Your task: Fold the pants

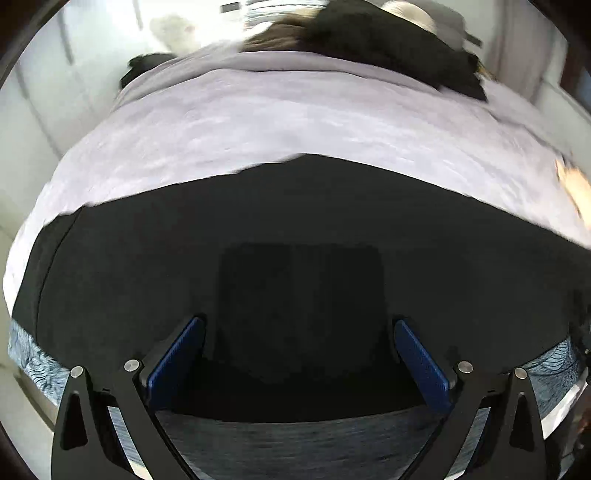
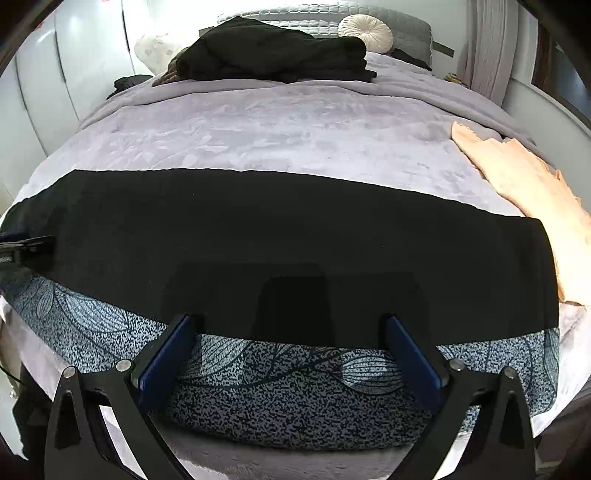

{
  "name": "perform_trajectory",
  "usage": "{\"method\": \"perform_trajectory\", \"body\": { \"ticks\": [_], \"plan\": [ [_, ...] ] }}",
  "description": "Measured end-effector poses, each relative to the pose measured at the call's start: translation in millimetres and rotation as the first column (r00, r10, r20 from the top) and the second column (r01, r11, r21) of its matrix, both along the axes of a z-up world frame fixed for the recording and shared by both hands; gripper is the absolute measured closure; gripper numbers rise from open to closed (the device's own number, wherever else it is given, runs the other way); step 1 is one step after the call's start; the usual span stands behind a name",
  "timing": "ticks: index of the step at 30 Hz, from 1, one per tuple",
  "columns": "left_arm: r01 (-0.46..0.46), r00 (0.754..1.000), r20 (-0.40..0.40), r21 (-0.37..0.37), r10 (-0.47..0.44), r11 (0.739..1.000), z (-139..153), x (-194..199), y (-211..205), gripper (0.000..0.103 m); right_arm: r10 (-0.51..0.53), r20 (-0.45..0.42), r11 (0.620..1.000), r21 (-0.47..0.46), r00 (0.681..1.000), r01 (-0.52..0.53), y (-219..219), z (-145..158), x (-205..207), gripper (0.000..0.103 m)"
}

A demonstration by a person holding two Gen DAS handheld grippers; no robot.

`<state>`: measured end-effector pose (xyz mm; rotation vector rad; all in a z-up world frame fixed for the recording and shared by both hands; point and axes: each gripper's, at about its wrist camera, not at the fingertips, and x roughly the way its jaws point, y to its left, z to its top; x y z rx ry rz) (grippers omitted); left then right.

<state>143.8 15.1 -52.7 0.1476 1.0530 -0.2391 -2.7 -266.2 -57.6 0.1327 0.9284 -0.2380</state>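
Black pants (image 2: 295, 225) lie flat in a wide band across the lilac bed cover, over a blue leaf-patterned cloth (image 2: 295, 391). They also fill the lower half of the left wrist view (image 1: 295, 229). My left gripper (image 1: 299, 325) is open, hovering just above the pants near their front edge. My right gripper (image 2: 290, 321) is open, above the pants' front edge where it meets the patterned cloth. Neither gripper holds anything. The left gripper's tip (image 2: 26, 247) shows at the left edge of the right wrist view.
A pile of dark clothes (image 2: 273, 51) lies at the far end of the bed (image 2: 258, 129), with a round cream cushion (image 2: 365, 29) behind it. A peach cloth (image 2: 532, 192) lies at the right. White wardrobes (image 2: 66, 66) stand on the left.
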Motion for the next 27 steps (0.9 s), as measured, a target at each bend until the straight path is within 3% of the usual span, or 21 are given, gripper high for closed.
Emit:
{"method": "perform_trajectory", "body": {
  "ticks": [3, 6, 9, 13, 16, 19, 24, 27],
  "plan": [
    [-0.054, 0.998, 0.010, -0.004, 0.054, 0.999, 2, 6, 29, 0.000, -0.010, -0.003, 1.000, -0.005, 1.000, 0.010, 4, 0, 0, 0.000],
    [-0.123, 0.992, 0.050, 0.073, 0.120, 0.990, 2, 9, 45, 0.000, -0.018, -0.006, 1.000, -0.007, 1.000, 0.018, 5, 0, 0, 0.000],
    [-0.166, 0.986, 0.029, 0.019, 0.165, 0.986, 2, 21, 75, 0.000, -0.024, -0.010, 1.000, -0.009, 1.000, 0.024, 5, 0, 1, 0.000],
    [-0.176, 0.984, 0.041, 0.019, 0.175, 0.984, 6, 32, 96, 0.000, -0.030, -0.019, 0.999, -0.020, 0.999, 0.029, 6, 0, 4, 0.000],
    [-0.197, 0.979, 0.077, 0.085, 0.191, 0.977, 7, 36, 103, 0.000, -0.029, -0.022, 0.999, -0.022, 0.999, 0.029, 6, 0, 5, 0.000],
    [-0.203, 0.978, 0.070, 0.067, 0.198, 0.977, 5, 41, 116, 0.000, -0.027, -0.022, 0.999, -0.021, 0.999, 0.027, 6, 0, 5, 0.000],
    [-0.125, 0.992, 0.025, -0.009, 0.125, 0.992, 4, 40, 134, 0.000, -0.023, -0.025, 1.000, -0.021, 0.999, 0.022, 5, 1, 5, 0.000],
    [-0.078, 0.995, 0.061, -0.050, 0.081, 0.996, 21, 28, 138, 0.000, -0.041, -0.045, 0.999, -0.015, 0.998, 0.040, 8, 11, 7, 0.000]
  ]
}}
